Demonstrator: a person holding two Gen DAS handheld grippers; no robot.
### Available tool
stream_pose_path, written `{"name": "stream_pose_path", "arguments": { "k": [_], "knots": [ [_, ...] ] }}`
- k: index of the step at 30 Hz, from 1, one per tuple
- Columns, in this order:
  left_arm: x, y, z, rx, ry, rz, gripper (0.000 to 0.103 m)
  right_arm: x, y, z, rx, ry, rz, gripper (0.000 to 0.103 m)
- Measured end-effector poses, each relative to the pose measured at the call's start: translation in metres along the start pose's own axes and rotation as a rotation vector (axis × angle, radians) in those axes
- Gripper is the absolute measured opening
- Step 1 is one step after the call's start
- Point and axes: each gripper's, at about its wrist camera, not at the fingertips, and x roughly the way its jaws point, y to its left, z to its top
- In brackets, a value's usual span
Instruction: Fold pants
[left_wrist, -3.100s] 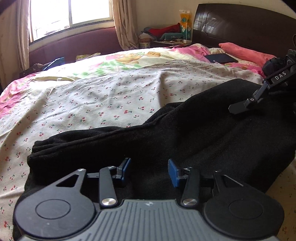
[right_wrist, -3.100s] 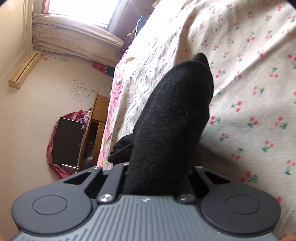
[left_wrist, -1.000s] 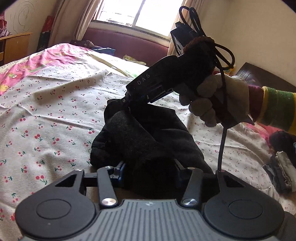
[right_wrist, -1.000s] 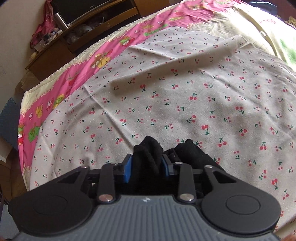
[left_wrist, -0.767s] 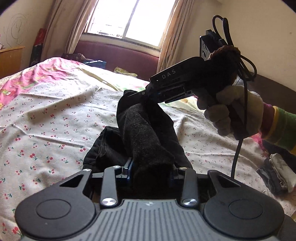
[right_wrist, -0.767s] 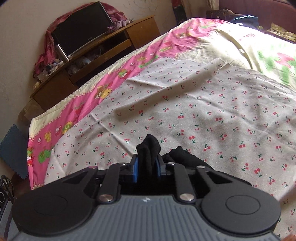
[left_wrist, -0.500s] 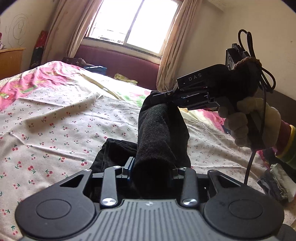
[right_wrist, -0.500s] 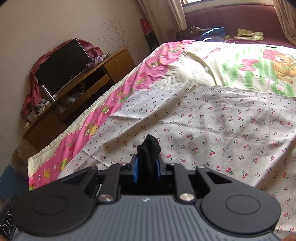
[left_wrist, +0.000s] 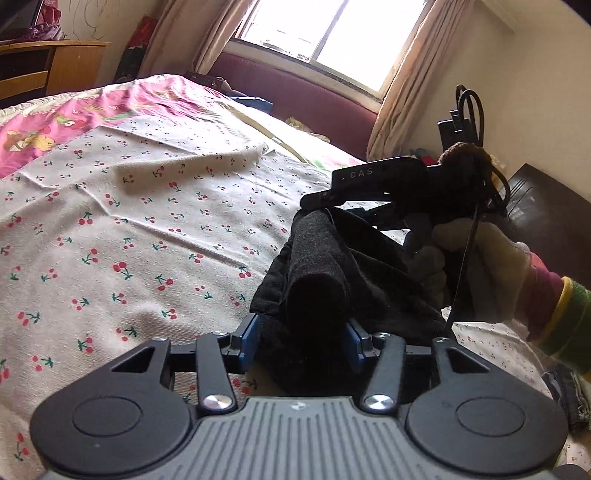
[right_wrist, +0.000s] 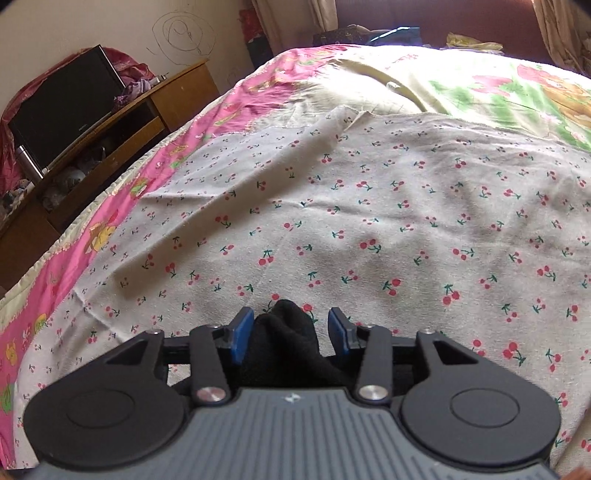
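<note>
Left wrist view: left gripper (left_wrist: 301, 339) grasps fuzzy black pants (left_wrist: 325, 280), bunched into a roll. Right gripper (right_wrist: 290, 332) released, pads spread around fabric, over cherry-print sheet (right_wrist: 406, 221).

Both grippers, the left gripper (left_wrist: 300, 341) and the right gripper (right_wrist: 291, 334), share black linkages, silver screws, blue-padded fingers (right_wrist: 240, 334) and ribbed grey housings. The right hand (left_wrist: 476, 266) wears a cream glove (cuff striped magenta, yellow, green).
</note>
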Motion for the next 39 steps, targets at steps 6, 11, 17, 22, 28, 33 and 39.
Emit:
{"name": "stream_pose_path", "arguments": {
  "k": [6,11,17,22,28,33,39],
  "knots": [
    [-0.034,0.001,0.006,0.054,-0.057,0.133,0.063,-0.086,0.012,-0.009,-0.105,-0.16,-0.032,0.046],
    [-0.033,-0.015,0.021,0.102,-0.127,0.072,0.063,-0.14,0.021,-0.071,-0.131,-0.11,-0.024,0.046],
    [0.025,-0.028,0.02,0.248,0.002,0.127,0.069,-0.171,0.012,-0.159,0.098,-0.013,0.003,0.05],
    [0.041,-0.005,0.024,0.166,0.103,0.128,0.082,-0.163,0.009,-0.199,0.216,0.056,0.045,0.049],
    [0.005,-0.037,0.034,0.307,-0.016,0.192,0.082,-0.174,0.008,-0.2,0.202,0.073,0.06,0.043],
    [-0.021,-0.07,0.028,0.415,-0.108,0.135,0.082,-0.209,-0.002,-0.187,0.215,-0.051,0.077,0.044],
    [0.017,-0.089,0.011,0.515,0.022,0.073,0.082,-0.185,-0.039,-0.15,0.213,-0.153,-0.084,0.044]
  ]
}}
